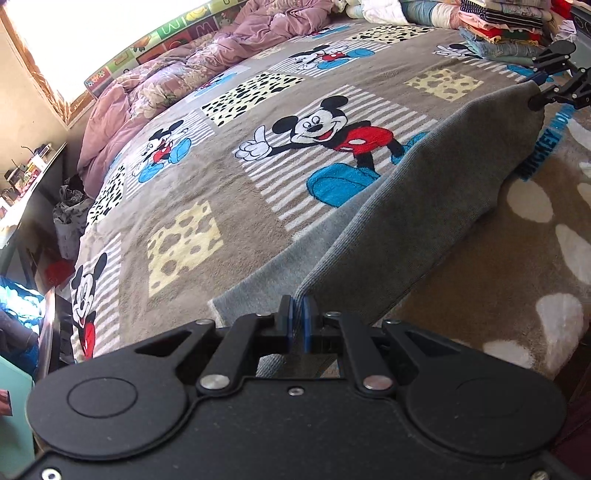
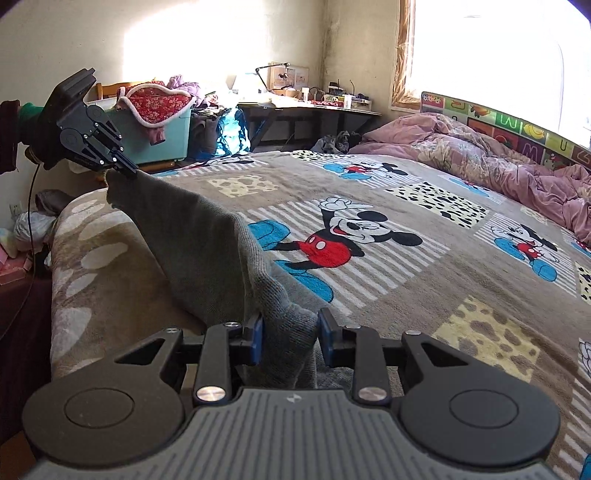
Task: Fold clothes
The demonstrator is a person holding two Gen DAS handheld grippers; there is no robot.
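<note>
A grey knit garment (image 1: 424, 206) is stretched between my two grippers above the Mickey Mouse bedspread (image 1: 207, 206). My left gripper (image 1: 297, 316) is shut on one corner of it. In the right wrist view the left gripper (image 2: 131, 171) pinches the far corner. My right gripper (image 2: 290, 334) has its jaws partly apart with a bunch of the grey garment (image 2: 207, 251) between the blue pads; the cloth still hangs from it. In the left wrist view the right gripper (image 1: 535, 99) is at the garment's far corner.
A crumpled purple quilt (image 1: 177, 77) lies along the headboard side of the bed. A stack of folded clothes (image 1: 506, 29) sits at the far corner. A teal bin (image 2: 155, 136) of clothes and a cluttered desk (image 2: 310, 105) stand beyond the bed.
</note>
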